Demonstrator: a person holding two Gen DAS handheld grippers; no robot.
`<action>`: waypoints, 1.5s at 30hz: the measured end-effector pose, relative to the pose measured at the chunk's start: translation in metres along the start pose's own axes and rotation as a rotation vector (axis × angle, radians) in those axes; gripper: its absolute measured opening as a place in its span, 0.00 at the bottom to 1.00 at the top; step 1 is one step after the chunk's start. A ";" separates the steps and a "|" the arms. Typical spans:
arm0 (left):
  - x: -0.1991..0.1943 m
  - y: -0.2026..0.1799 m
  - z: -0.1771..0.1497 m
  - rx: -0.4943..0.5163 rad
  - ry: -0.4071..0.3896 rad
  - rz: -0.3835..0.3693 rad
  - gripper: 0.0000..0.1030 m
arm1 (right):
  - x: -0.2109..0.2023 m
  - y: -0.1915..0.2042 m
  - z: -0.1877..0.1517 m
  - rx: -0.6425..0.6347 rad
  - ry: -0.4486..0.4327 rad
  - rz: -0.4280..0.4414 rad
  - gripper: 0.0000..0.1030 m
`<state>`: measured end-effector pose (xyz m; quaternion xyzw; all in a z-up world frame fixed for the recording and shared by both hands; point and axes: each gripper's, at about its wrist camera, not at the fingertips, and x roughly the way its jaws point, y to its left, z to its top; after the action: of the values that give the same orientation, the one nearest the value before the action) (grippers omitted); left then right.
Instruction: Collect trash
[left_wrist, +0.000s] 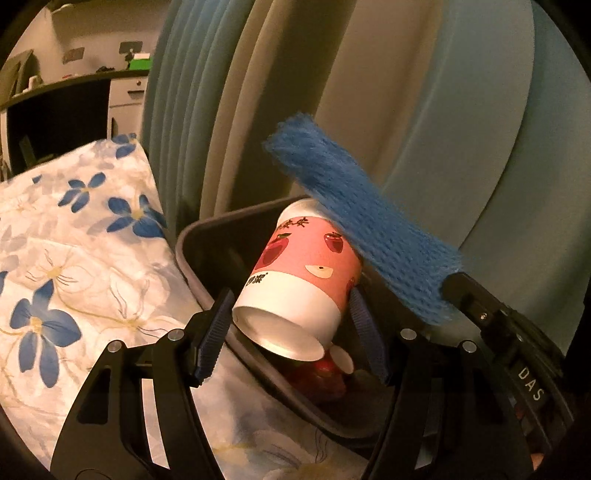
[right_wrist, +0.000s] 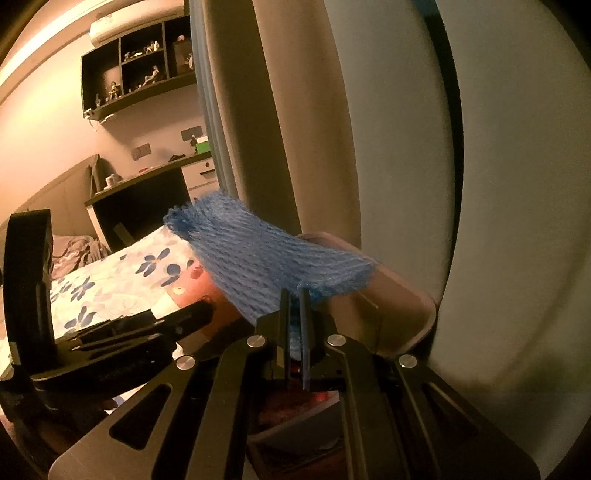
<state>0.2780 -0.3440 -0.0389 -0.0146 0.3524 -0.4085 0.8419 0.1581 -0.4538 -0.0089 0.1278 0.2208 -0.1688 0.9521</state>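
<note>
Left wrist view shows the left gripper (left_wrist: 291, 332) held over a dark bin (left_wrist: 192, 251) that stands beside a bed with a blue-flowered cover (left_wrist: 74, 229). A pink paper cup (left_wrist: 299, 280) printed with apples lies tilted between its two fingers, open mouth toward the camera. The left pad (left_wrist: 214, 332) touches the rim of the cup; whether the right pad presses its side I cannot tell, so the cup may be grasped or only resting there. Most of the cup is already above the bin's opening, and more rubbish, something red and white, lies lower inside the bin.

Right wrist view shows the right gripper (right_wrist: 294, 317) clenched on one end of a blue foam net sleeve (right_wrist: 266, 254), the kind wrapped round fruit. The sleeve sticks out far and to the left, above the bin's far rim (right_wrist: 406, 291). In the left view the same sleeve (left_wrist: 369, 229) slants across the top of the cup, near or touching it.

My reading is that both pieces of trash are at the drop-off step, carried to the bin but not yet let go. The next move calls for lowering each piece well inside the rim, then spreading the fingers. The sleeve is long and light, so it could catch on the edge or on the cup; bringing it further over the opening before release would be safer.
</note>
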 end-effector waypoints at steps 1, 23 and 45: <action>0.002 0.000 -0.001 -0.007 0.005 -0.006 0.62 | 0.002 -0.001 0.000 0.004 0.003 0.002 0.05; -0.094 0.033 -0.027 -0.030 -0.125 0.321 0.94 | -0.016 0.003 -0.003 -0.012 -0.011 0.068 0.66; -0.284 0.048 -0.131 -0.100 -0.298 0.673 0.94 | -0.155 0.112 -0.056 -0.212 -0.180 0.080 0.95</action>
<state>0.1128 -0.0791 0.0121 0.0017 0.2306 -0.0845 0.9694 0.0486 -0.2926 0.0329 0.0195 0.1457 -0.1173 0.9822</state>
